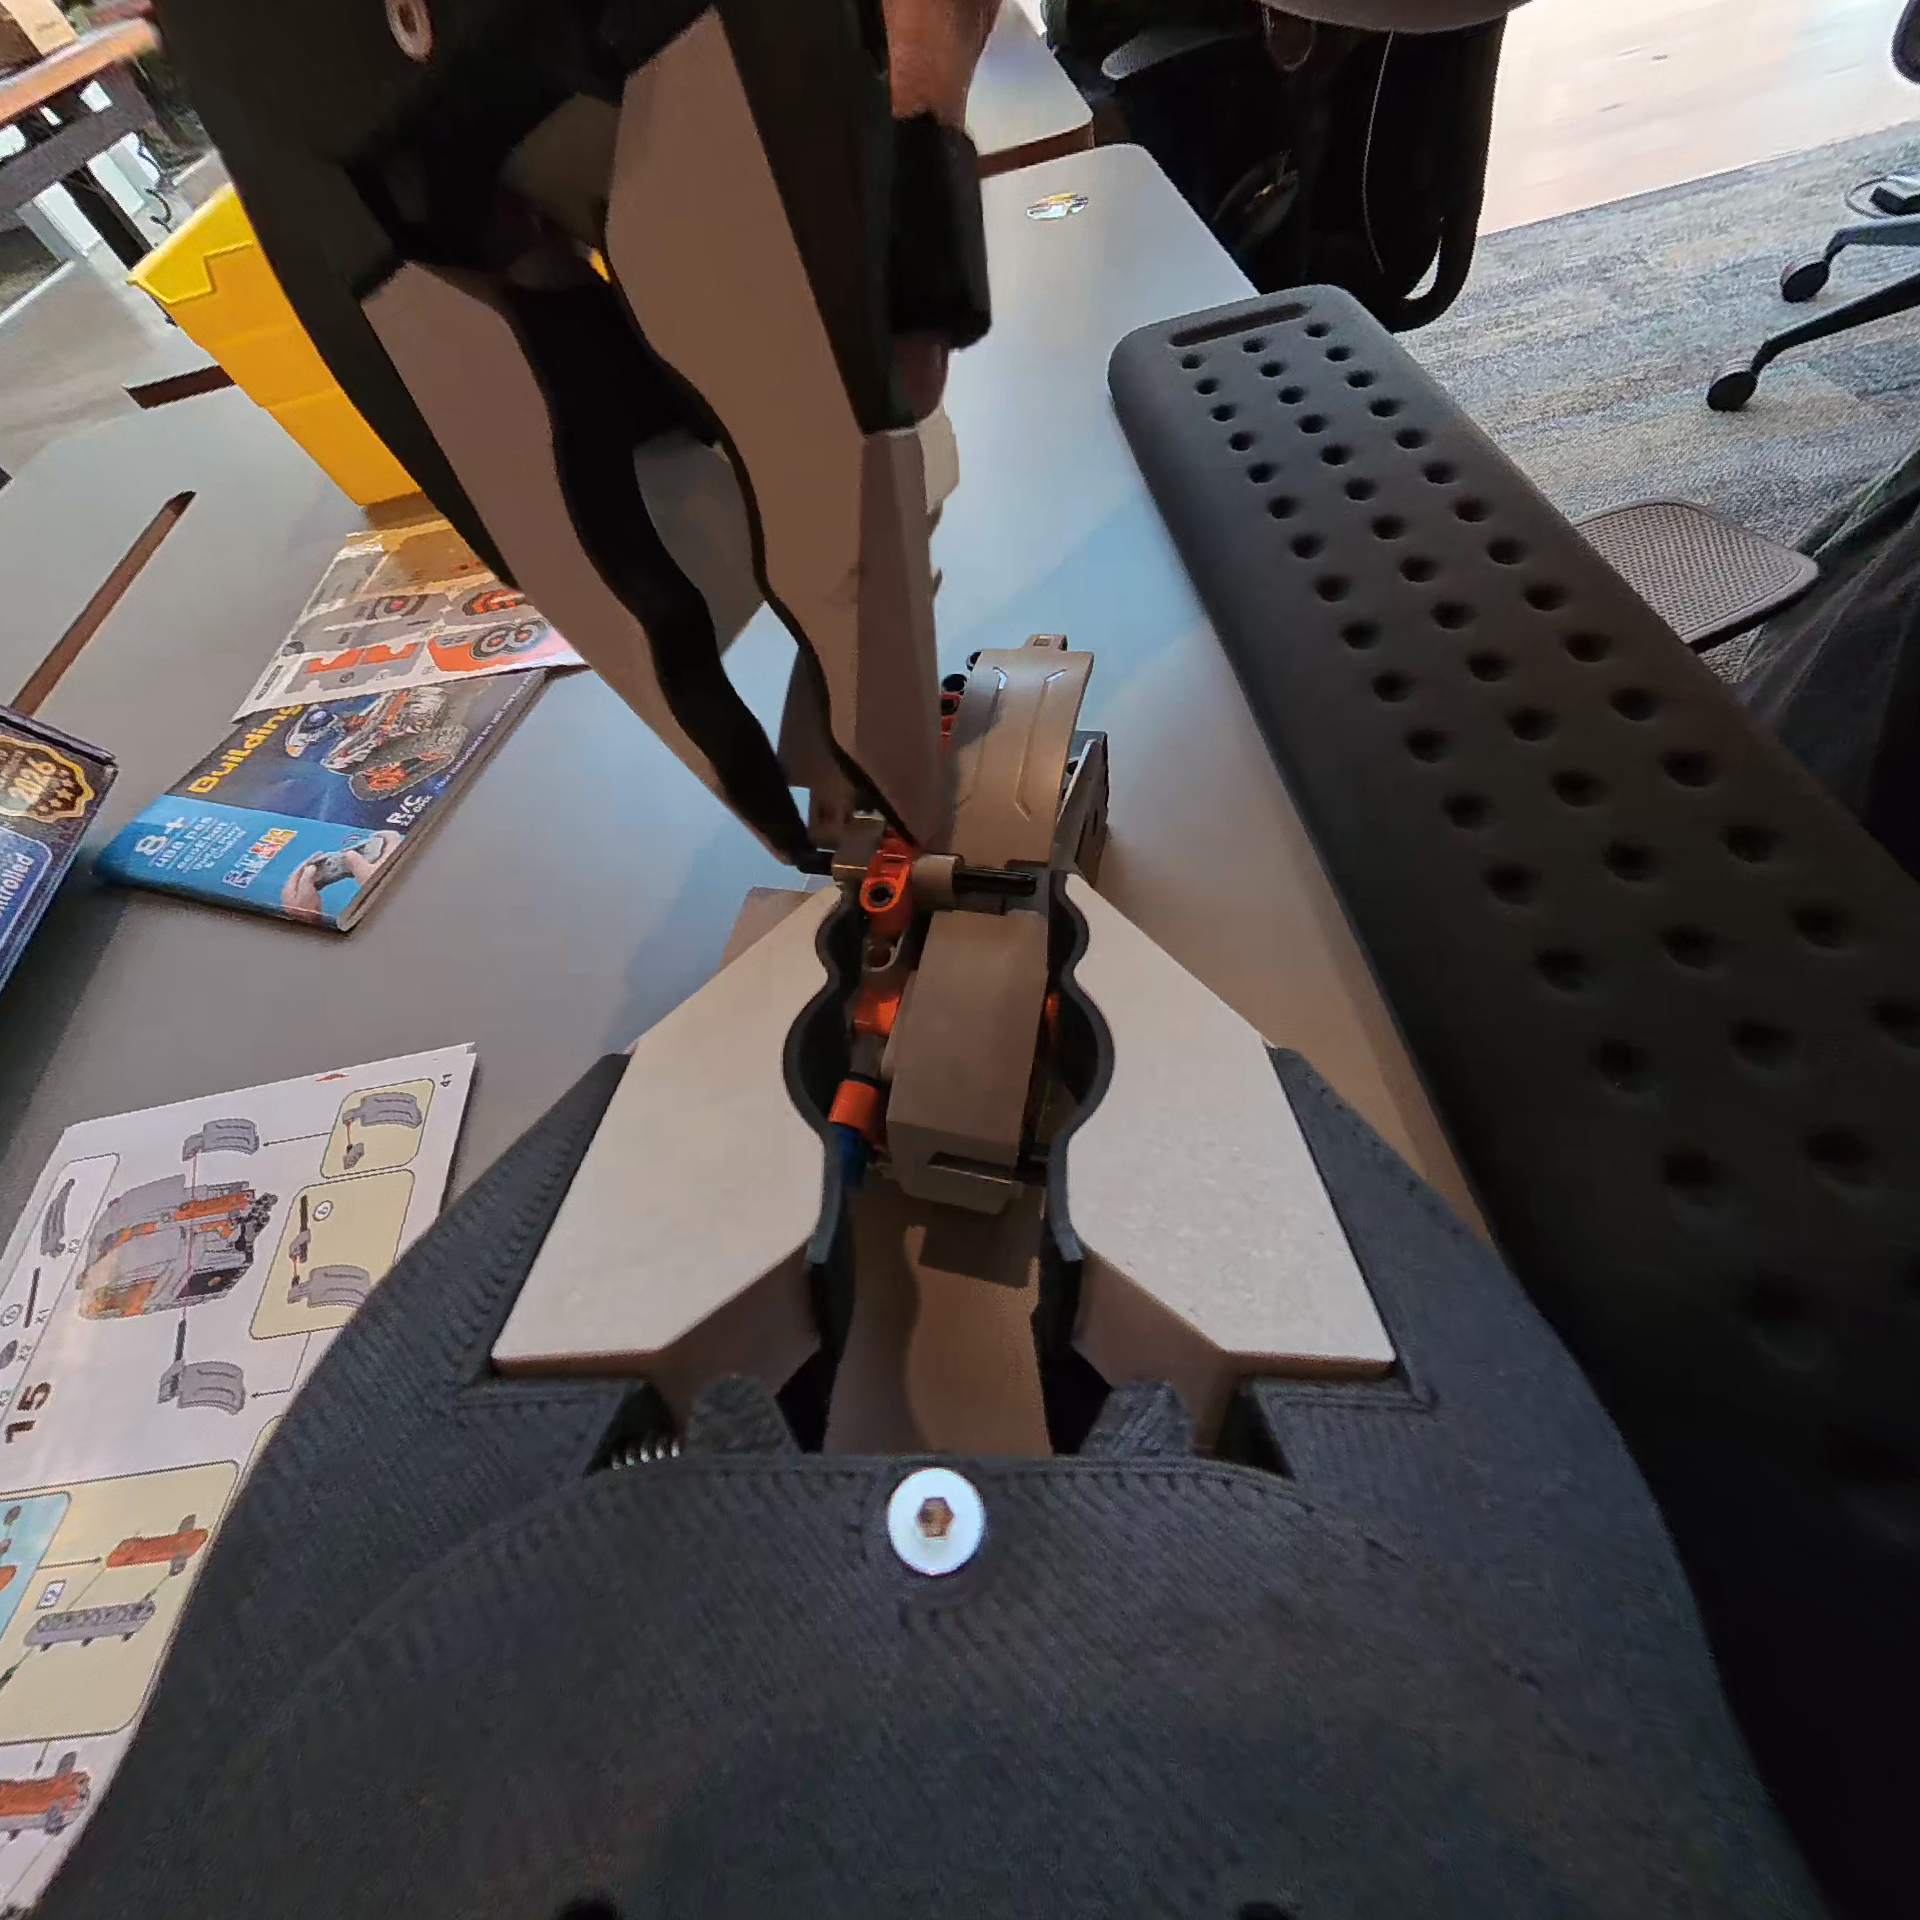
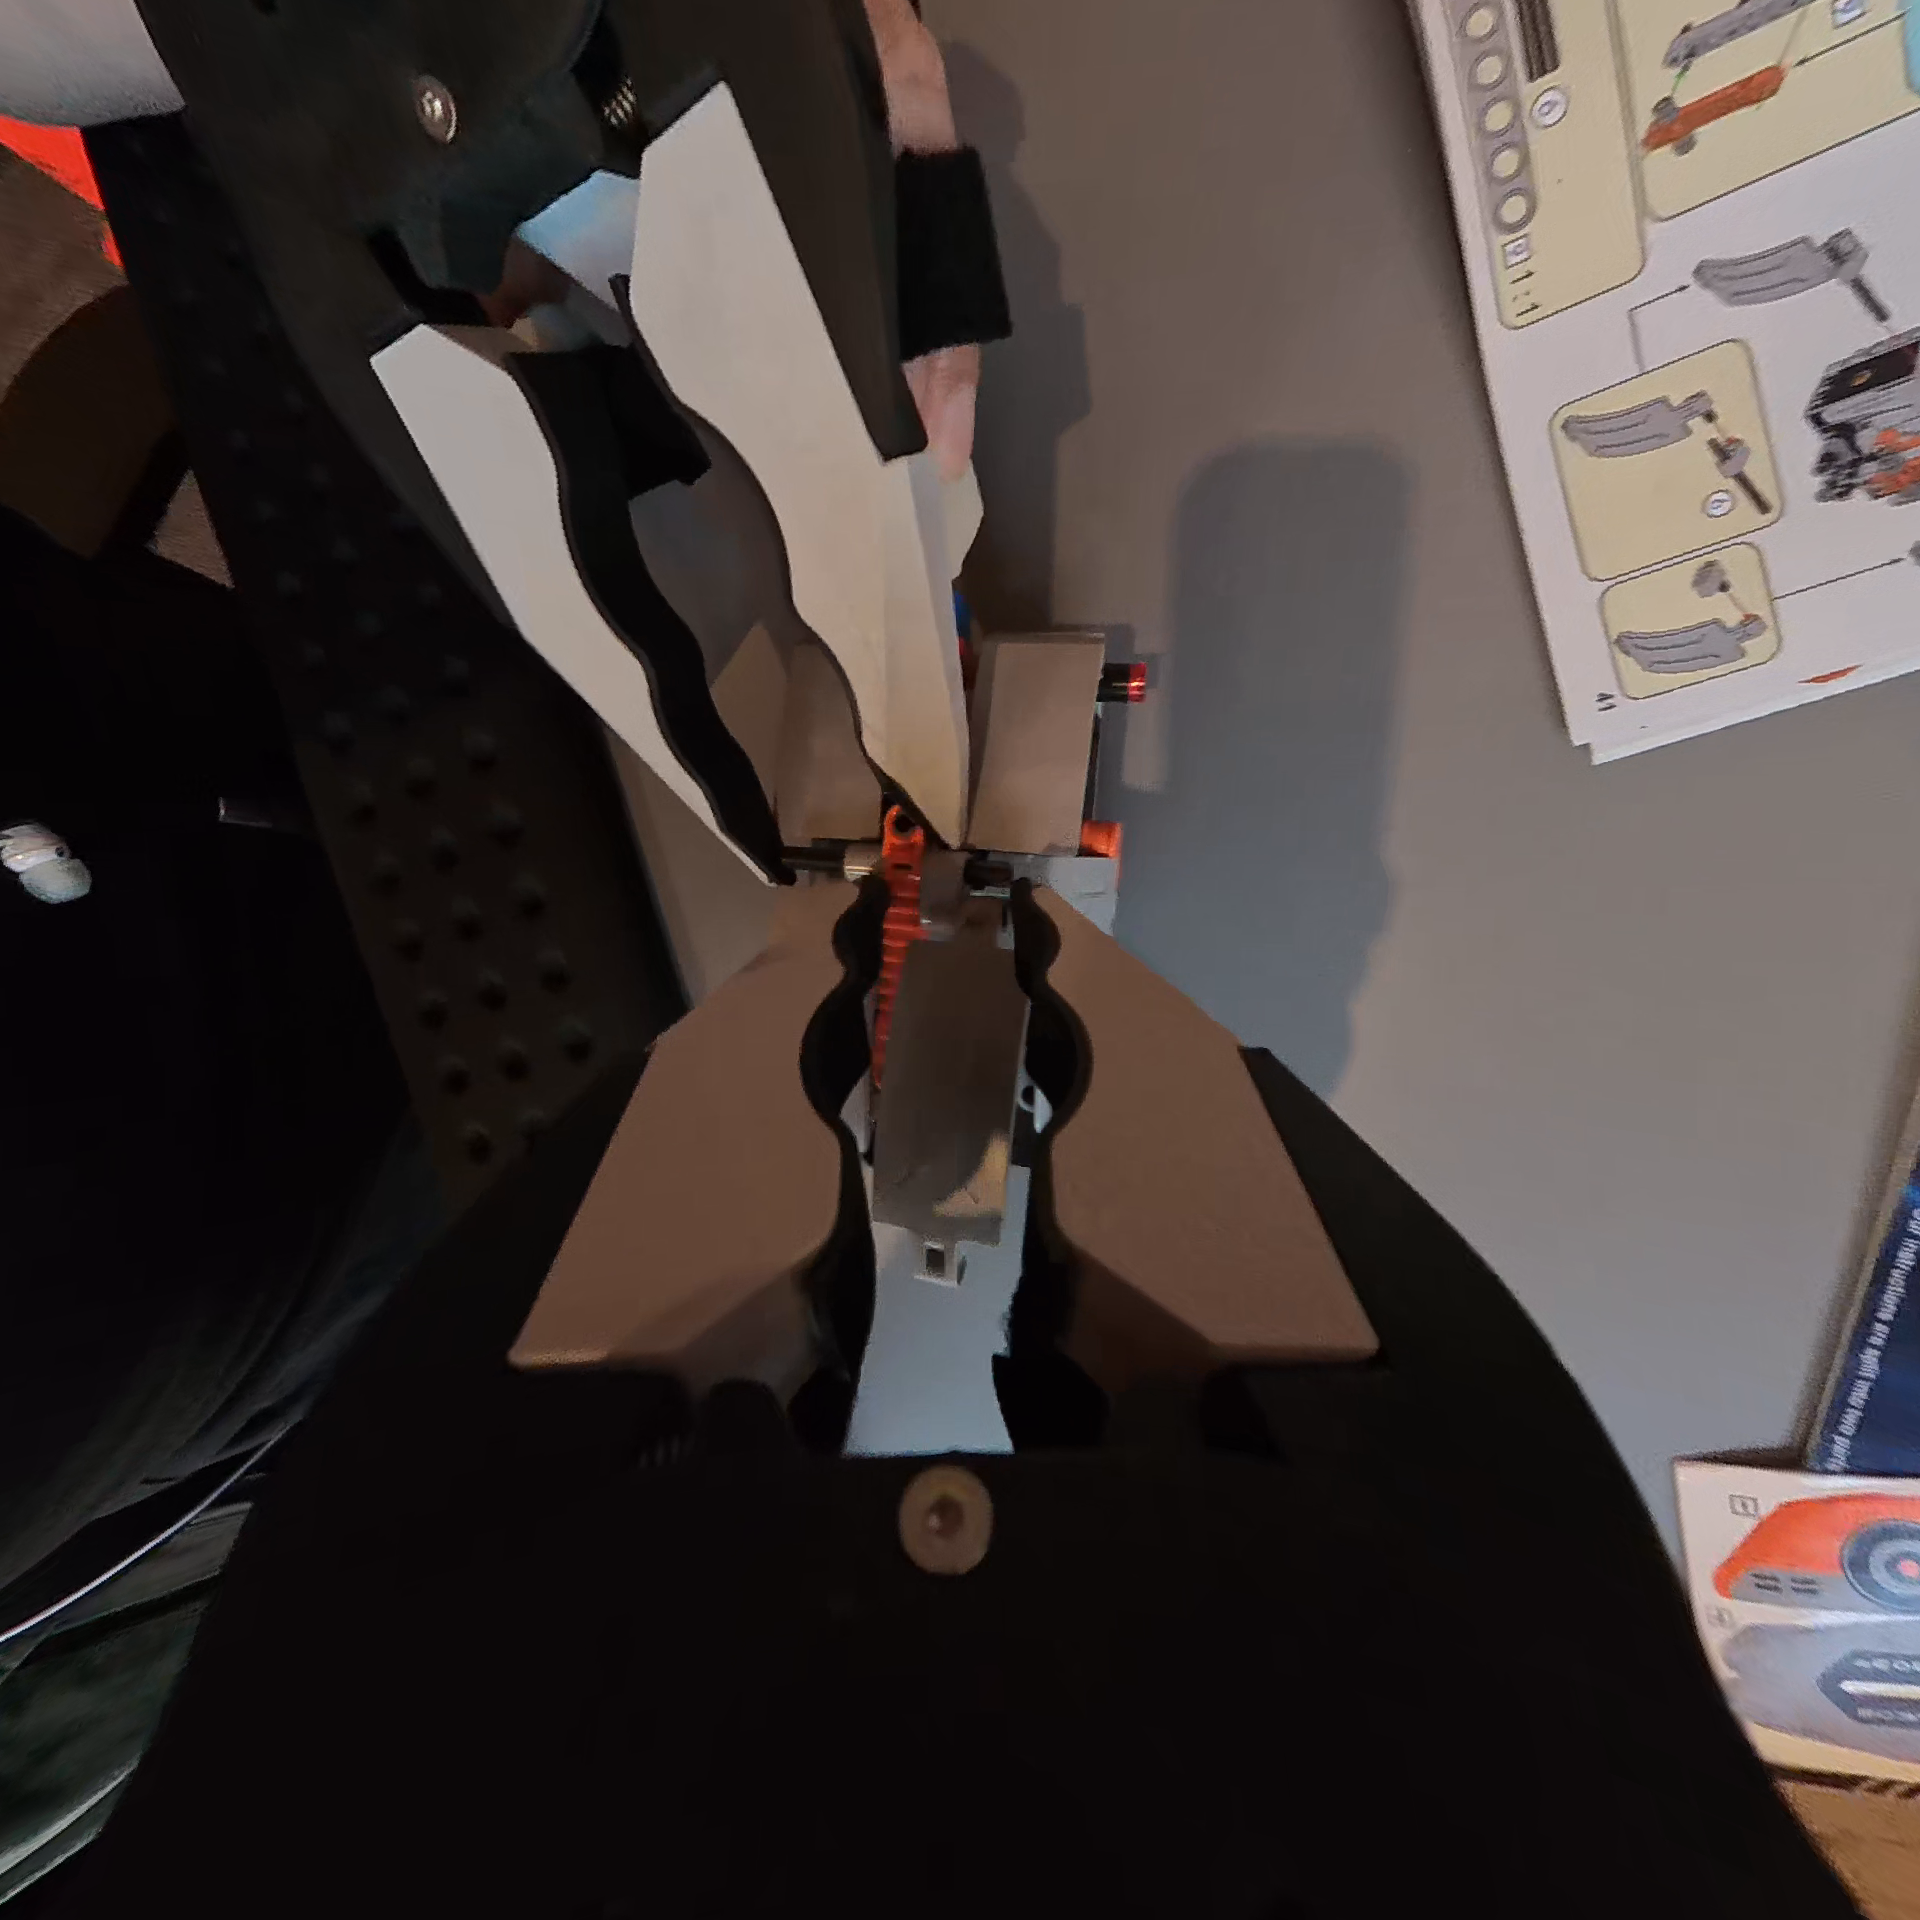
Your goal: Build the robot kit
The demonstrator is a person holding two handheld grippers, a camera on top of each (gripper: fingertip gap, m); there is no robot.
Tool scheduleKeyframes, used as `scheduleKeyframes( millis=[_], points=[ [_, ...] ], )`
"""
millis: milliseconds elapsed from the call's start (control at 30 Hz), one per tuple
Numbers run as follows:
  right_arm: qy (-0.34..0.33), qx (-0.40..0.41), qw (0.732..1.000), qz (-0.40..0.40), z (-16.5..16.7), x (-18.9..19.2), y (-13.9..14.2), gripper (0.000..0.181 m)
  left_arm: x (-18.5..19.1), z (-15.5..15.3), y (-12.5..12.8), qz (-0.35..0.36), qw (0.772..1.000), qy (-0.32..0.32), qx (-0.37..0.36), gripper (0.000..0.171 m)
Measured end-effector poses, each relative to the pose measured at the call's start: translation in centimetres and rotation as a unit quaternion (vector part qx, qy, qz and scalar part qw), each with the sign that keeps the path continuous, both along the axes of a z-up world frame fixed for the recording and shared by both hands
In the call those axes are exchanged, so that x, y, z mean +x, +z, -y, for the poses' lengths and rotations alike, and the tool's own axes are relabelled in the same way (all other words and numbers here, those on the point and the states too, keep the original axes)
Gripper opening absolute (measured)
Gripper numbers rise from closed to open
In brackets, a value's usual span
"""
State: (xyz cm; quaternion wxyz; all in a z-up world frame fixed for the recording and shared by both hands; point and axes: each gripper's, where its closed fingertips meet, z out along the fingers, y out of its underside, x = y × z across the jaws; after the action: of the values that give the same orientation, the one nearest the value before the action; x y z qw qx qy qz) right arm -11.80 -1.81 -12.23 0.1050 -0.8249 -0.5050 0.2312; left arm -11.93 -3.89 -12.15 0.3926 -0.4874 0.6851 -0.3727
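In the left wrist view, the left gripper has its two fingers closed around a toy model of grey curved panels with orange and blue pieces. The model sits in the hollow between the fingers, above the grey table. At the model's far end, a short black axle sticks out towards 3 o'clock. The right gripper comes down from 11 o'clock, and its narrow tips are pressed close on the small grey and orange parts at that axle.

In the right wrist view, the right gripper likewise holds the grey panel, with an orange toothed strip along its 9 o'clock side. The left gripper comes in from 11 o'clock, its tips nipping the same axle end.

At 8 o'clock of the left gripper, an open instruction sheet lies flat. Farther off at 10 o'clock are a blue booklet, a sticker sheet just beyond it, and the corner of a blue box at the frame edge. A black panel with many round holes runs along the table's edge from 3 to 1 o'clock. A yellow bin stands far back at 11 o'clock, and an office chair base is on the carpet at 1 o'clock.
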Motion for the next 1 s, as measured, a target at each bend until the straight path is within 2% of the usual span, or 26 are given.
scheduleKeyframes(
  millis=[100, 433, 1000],
  points=[
    [-0.007, -0.003, 1.0, -0.003, -0.22, -0.05, 0.11, 0.018, -0.02, 0.01, 0.0, 0.003, 1.0, -0.001, 0.0, 0.034],
    [-0.004, -0.063, 0.998, -0.01, -0.16, -0.02, -0.03, 0.017, 0.01, 0.04, -0.01, 0.009, 1.0, -0.003, 0.005, 0.034],
    [0.01, -0.078, 0.997, 0.007, -0.1, -0.06, 0.04, 0.014, -0.06, 0.09, -0.04, 0.01, 1.0, -0.006, 0.012, 0.034]
  ],
)
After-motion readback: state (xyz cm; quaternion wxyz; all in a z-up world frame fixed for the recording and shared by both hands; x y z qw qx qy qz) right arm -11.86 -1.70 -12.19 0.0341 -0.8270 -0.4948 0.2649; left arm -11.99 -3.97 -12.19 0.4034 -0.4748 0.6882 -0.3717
